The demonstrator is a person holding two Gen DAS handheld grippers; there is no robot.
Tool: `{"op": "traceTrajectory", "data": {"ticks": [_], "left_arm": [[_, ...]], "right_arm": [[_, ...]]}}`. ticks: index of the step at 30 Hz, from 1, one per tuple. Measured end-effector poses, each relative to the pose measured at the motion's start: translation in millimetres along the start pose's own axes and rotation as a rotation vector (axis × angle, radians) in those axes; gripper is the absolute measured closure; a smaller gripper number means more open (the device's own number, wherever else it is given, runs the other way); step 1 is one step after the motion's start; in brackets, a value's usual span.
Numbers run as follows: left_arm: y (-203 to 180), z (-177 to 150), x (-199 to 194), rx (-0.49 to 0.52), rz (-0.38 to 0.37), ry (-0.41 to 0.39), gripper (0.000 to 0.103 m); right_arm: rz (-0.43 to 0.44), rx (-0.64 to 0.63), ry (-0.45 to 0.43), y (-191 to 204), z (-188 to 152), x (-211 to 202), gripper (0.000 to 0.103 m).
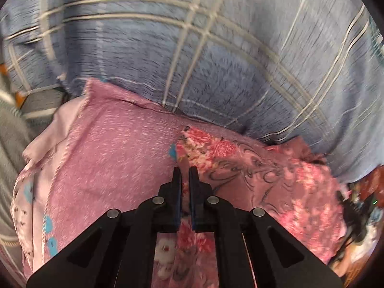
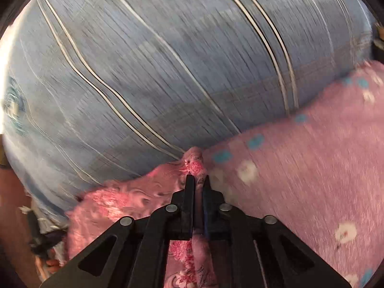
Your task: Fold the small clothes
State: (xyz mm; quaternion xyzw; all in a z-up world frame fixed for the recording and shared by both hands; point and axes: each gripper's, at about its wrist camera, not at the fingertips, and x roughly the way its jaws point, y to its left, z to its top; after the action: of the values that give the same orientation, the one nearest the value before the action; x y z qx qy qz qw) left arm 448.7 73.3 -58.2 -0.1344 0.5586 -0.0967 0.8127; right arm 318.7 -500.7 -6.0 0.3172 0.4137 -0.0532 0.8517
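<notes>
A small pink fleece garment [image 1: 115,148] lies on a blue checked blanket [image 1: 216,60]. One side is plain pink with blue and white spots, and its other part [image 1: 276,168] bears a red flower print. My left gripper [image 1: 185,170] points down where the plain and printed parts meet, its jaws nearly together on a thin fold of the cloth. In the right wrist view, my right gripper [image 2: 198,178] is shut on a bunched edge of the same garment [image 2: 300,168]. A tuft of printed cloth [image 2: 195,160] sticks out past the tips. Both views are blurred.
The blue blanket [image 2: 156,72] fills the far half of both views. Grey striped cloth [image 1: 9,144] lies at the left edge of the left wrist view. Dark mixed items [image 1: 360,206] sit at its right edge, and more clutter [image 2: 36,235] shows at the lower left of the right wrist view.
</notes>
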Motion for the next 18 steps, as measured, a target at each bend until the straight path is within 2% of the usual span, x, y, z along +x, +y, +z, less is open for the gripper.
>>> {"op": "traceTrajectory", "data": {"ticks": [3,5,6,7,9,11,13,15,16,18], "left_arm": [[22,-14,-39,0.011,-0.005,-0.030,0.097],[30,-32,-63,0.043,-0.030,-0.022,0.089],[32,-48,-79,0.071,-0.045,-0.022,0.074],[32,-64,-91,0.094,-0.044,-0.026,0.053],[31,-101,-112,0.134,-0.047,-0.047,0.033],[19,-129,-114,0.179,-0.057,-0.039,0.033],[8,-132,-106,0.179,-0.077,-0.016,0.033],[12,-156,-99,0.126,-0.122,0.026,0.033],[15,-157,-91,0.098,-0.138,0.046,0.033],[24,-171,-75,-0.005,-0.186,0.106,0.033]], "right_arm": [[0.074,0.010,-0.062,-3,-16,-29,0.092],[0.133,0.015,-0.065,-8,-29,-57,0.089],[0.151,0.012,-0.068,-8,-36,-68,0.086],[0.166,0.005,-0.077,-11,-47,-86,0.082],[0.186,-0.003,-0.096,-17,-74,-116,0.075],[0.189,0.006,-0.116,-20,-97,-136,0.070],[0.195,0.027,-0.127,-29,-116,-153,0.067],[0.189,0.075,-0.125,-39,-139,-158,0.063],[0.187,0.096,-0.119,-47,-145,-158,0.060],[0.209,0.165,-0.090,-57,-152,-148,0.058]]}}
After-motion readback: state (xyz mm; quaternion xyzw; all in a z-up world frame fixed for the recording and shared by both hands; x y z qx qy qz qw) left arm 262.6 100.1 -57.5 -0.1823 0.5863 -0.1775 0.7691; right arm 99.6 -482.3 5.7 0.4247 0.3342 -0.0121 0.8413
